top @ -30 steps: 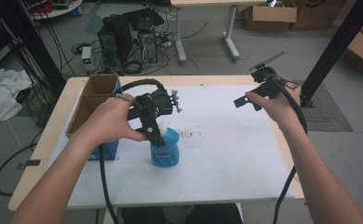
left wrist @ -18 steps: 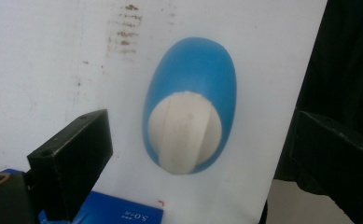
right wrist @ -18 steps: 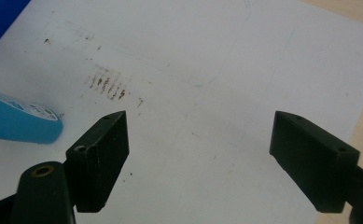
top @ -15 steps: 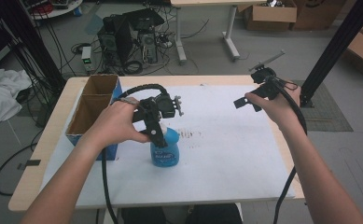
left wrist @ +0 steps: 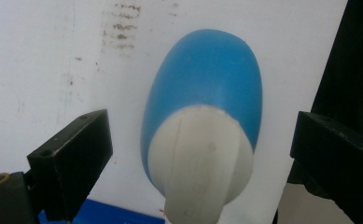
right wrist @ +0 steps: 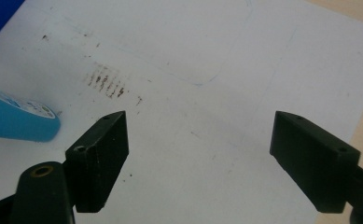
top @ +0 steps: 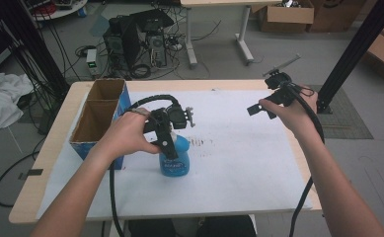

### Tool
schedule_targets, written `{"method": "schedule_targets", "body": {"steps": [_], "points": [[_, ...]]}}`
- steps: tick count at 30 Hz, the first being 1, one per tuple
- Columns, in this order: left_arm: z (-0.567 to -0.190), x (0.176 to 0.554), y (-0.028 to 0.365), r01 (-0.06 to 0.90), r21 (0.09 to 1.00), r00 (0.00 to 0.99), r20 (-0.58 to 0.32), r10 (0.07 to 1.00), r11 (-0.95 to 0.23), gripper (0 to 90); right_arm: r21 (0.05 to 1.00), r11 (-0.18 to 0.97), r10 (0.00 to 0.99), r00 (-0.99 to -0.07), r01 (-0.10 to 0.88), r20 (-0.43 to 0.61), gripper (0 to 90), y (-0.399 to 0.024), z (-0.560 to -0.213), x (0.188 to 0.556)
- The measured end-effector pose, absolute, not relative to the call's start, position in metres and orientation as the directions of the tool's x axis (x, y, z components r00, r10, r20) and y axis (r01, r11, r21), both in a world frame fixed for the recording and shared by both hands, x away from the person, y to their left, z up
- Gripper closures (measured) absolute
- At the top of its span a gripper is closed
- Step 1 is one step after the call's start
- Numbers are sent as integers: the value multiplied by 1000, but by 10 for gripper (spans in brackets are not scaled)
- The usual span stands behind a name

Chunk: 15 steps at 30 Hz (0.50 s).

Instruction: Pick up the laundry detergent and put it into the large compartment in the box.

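My left gripper (left wrist: 202,154) had sunk lower over the blue bottle (top: 174,159) — fingers apart, straddling its white cap (left wrist: 200,158), untouched. My right gripper (right wrist: 198,154) hung apart too — grasp next.

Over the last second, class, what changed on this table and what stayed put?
The left tongs sank lower over the blue bottle, its white cap now between the open jaws, not gripped. The bottle, the box and the right tongs stayed put.

A blue bottle (top: 174,160) with a white cap (left wrist: 200,154) — on a white sheet (top: 239,148) smudged brown — beside black jaws.
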State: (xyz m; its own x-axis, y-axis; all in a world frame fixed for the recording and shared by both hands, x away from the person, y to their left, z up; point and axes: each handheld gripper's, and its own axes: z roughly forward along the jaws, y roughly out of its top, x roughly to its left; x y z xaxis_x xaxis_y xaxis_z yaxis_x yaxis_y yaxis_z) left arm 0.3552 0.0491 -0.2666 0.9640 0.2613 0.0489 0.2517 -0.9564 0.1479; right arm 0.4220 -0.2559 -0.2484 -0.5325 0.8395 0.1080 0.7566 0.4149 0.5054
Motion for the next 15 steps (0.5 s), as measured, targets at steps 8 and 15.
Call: {"method": "schedule_targets", "body": {"steps": [8,15], "points": [[-274,357,49,251,142,965,45,259,-958,62,511,411,840,-531,755,109,196,-257,-249,421],[-278,358,46,244,122,966,52,251,-962,70,512,412,840,-532,754,108,195,-258,-249,420]]}}
